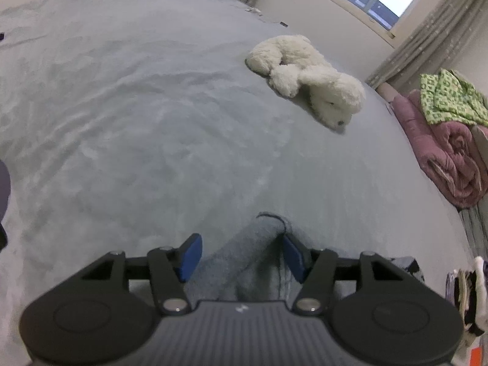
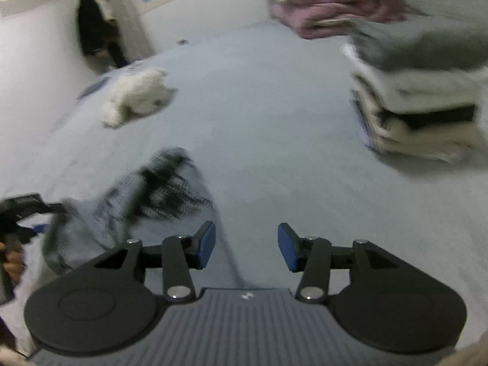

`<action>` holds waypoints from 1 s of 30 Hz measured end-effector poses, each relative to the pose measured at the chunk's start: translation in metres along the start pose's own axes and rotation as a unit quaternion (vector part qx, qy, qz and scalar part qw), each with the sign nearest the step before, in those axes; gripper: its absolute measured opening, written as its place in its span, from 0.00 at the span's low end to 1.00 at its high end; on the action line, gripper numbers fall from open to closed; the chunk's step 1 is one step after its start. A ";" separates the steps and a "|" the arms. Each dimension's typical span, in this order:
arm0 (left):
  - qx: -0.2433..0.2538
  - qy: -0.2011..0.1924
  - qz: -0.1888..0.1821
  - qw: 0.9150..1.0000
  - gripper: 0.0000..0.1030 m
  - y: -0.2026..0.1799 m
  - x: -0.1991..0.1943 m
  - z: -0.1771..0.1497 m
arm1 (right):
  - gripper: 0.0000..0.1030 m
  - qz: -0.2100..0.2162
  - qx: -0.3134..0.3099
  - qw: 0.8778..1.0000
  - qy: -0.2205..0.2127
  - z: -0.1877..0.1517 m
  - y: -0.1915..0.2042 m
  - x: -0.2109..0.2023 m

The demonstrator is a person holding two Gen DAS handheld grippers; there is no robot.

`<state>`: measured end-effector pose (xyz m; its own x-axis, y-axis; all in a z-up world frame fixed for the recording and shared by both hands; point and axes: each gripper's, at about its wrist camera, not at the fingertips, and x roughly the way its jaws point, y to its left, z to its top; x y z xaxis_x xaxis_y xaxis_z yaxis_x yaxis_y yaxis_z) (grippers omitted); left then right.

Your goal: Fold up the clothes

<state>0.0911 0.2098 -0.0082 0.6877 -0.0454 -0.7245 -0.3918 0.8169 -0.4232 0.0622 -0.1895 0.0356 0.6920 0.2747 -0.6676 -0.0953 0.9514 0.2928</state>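
Observation:
A grey garment (image 1: pixel 256 256) lies bunched between the blue pads of my left gripper (image 1: pixel 241 251), whose jaws stand apart around it over the grey bed. In the right wrist view the same garment (image 2: pixel 158 192), grey with black markings, hangs blurred at the left, next to my left gripper (image 2: pixel 27 210). My right gripper (image 2: pixel 246 248) is open and empty above the bed, to the right of the garment.
A white plush toy (image 1: pixel 308 76) lies on the bed (image 1: pixel 137 122); it also shows in the right wrist view (image 2: pixel 137 96). A stack of folded clothes (image 2: pixel 421 91) stands at the right. A pink quilt (image 1: pixel 448 152) with a green cloth lies at the bed's edge.

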 end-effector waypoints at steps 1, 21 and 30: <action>-0.002 0.002 -0.001 1.000 0.58 0.000 0.002 0.001 | 0.58 0.010 -0.006 1.000 0.002 0.003 0.004 0.009; -0.031 0.036 -0.022 0.999 0.56 0.007 0.025 0.008 | 0.61 0.148 0.141 0.977 0.058 0.055 0.005 0.155; 0.030 0.015 0.009 0.999 0.11 -0.024 0.029 -0.014 | 0.19 0.117 0.105 0.987 0.034 0.040 0.024 0.142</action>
<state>0.1115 0.1810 -0.0264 0.6617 -0.0478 -0.7482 -0.3661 0.8503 -0.3781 0.1872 -0.1333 -0.0246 0.6177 0.4985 -0.6082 -0.0902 0.8132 0.5750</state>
